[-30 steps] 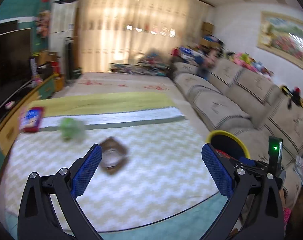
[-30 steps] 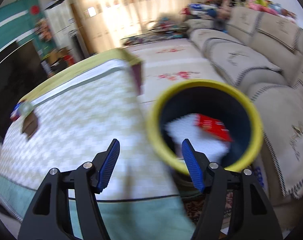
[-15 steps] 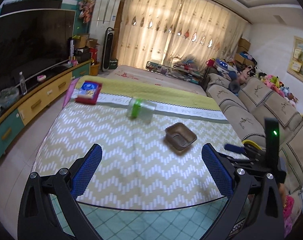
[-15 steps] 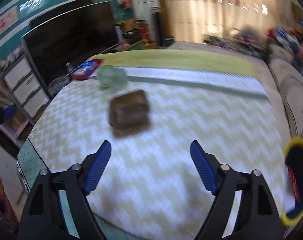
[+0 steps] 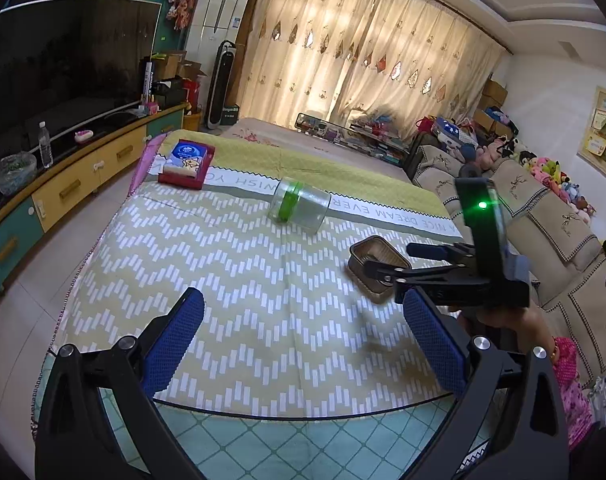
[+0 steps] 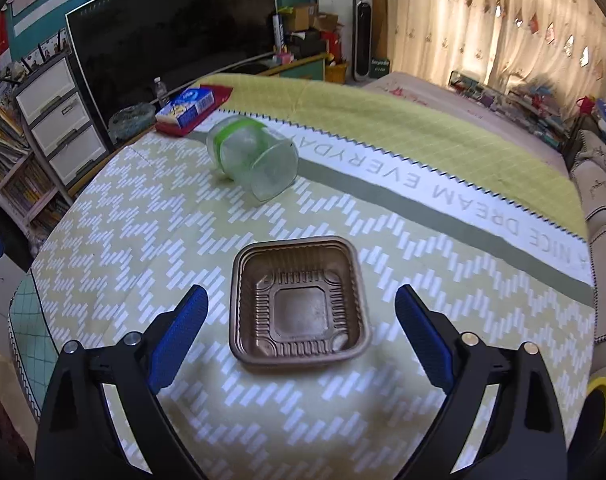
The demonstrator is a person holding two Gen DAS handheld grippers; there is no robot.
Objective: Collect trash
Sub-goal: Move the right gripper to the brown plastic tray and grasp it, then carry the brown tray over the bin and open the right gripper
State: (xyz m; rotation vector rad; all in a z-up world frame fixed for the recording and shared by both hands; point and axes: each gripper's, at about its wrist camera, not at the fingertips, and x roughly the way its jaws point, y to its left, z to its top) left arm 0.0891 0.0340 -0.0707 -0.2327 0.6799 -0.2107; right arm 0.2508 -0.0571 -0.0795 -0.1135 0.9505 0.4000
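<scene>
A brown plastic tray (image 6: 299, 300) lies empty and upright on the zigzag tablecloth (image 6: 143, 220). My right gripper (image 6: 301, 294) hovers over it, jaws opening, one blue pad on each side of the tray and neither touching it. The left wrist view shows that gripper (image 5: 389, 258) from the side, above the tray (image 5: 377, 268). Farther back, a clear plastic jar with a green band (image 6: 253, 156) (image 5: 299, 204) lies on its side. My left gripper (image 5: 302, 298) is open and empty over the near part of the cloth.
A red and blue box (image 5: 187, 162) (image 6: 193, 108) sits at the table's far left corner. The yellow rim of a bin (image 6: 601, 400) shows beside the table at the right. A sofa (image 5: 551, 232) runs along the right; a TV cabinet (image 5: 63, 184) along the left.
The right gripper swung from above the yellow bin to over the brown tray, and its jaws widened. The left gripper's view turned left across the table, then settled.
</scene>
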